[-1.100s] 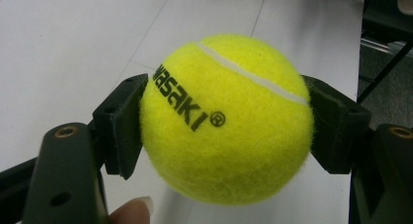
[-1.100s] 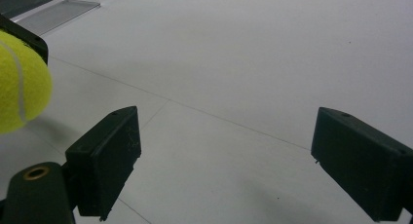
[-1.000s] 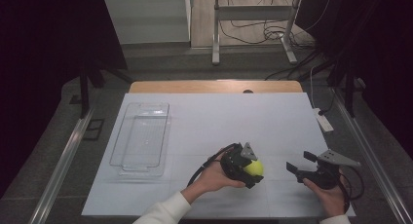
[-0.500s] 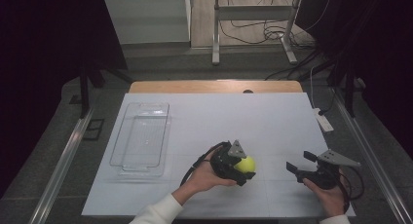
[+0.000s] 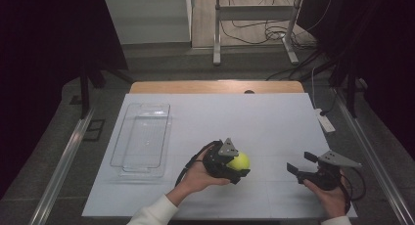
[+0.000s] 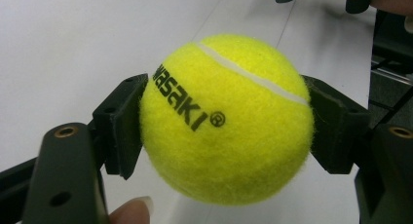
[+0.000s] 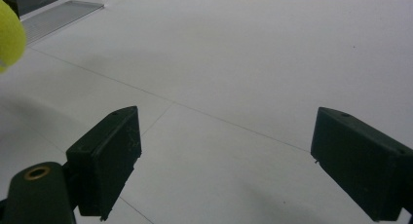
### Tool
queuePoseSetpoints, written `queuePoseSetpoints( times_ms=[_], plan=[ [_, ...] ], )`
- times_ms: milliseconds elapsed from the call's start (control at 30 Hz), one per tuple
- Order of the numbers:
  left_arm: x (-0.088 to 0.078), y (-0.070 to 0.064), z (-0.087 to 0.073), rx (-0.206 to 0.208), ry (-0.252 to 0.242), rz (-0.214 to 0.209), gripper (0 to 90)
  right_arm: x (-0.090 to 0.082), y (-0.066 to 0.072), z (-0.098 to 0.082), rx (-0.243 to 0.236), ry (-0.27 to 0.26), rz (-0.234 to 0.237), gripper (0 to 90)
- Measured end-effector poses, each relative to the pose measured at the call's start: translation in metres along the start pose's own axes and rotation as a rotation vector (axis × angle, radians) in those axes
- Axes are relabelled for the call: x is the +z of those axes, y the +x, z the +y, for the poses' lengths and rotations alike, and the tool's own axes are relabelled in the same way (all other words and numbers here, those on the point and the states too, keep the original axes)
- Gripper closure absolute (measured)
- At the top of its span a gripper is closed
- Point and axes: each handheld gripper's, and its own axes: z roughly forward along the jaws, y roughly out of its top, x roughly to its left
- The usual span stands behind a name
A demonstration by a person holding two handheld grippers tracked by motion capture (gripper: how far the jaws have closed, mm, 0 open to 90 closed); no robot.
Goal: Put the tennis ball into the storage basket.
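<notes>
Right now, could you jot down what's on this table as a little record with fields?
Surface: white table
Held thing: yellow tennis ball, black lettering, white seam
Left tool: shut on the ball, one pad on each side
Right tool: open, nothing between its pads, held low over the table's right side
Container: clear plastic tray, empty, left of the ball
Ball and tray: apart

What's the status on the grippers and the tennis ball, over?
Left gripper shut on tennis ball, off the table. Right gripper open, empty. Clear plastic tray to the left, bare white table between, nothing in the way.
</notes>
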Motion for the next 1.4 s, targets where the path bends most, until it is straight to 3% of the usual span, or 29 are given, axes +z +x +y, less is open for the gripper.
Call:
queuePoseSetpoints(
  times_ms=[300, 500, 1400],
  plan=[
    [-0.013, 0.009, -0.003, -0.023, -0.041, 0.013, 26.6, 0.000, 0.003, 0.000, -0.007, 0.001, -0.003, 11.4],
    [-0.018, 0.016, -0.007, -0.029, -0.039, 0.027, 26.5, 0.001, 0.006, 0.001, -0.015, 0.004, -0.001, 11.4],
    [-0.052, 0.034, -0.014, -0.063, -0.116, 0.103, 26.5, 0.003, 0.005, 0.000, -0.019, 0.013, 0.003, 11.4]
  ],
)
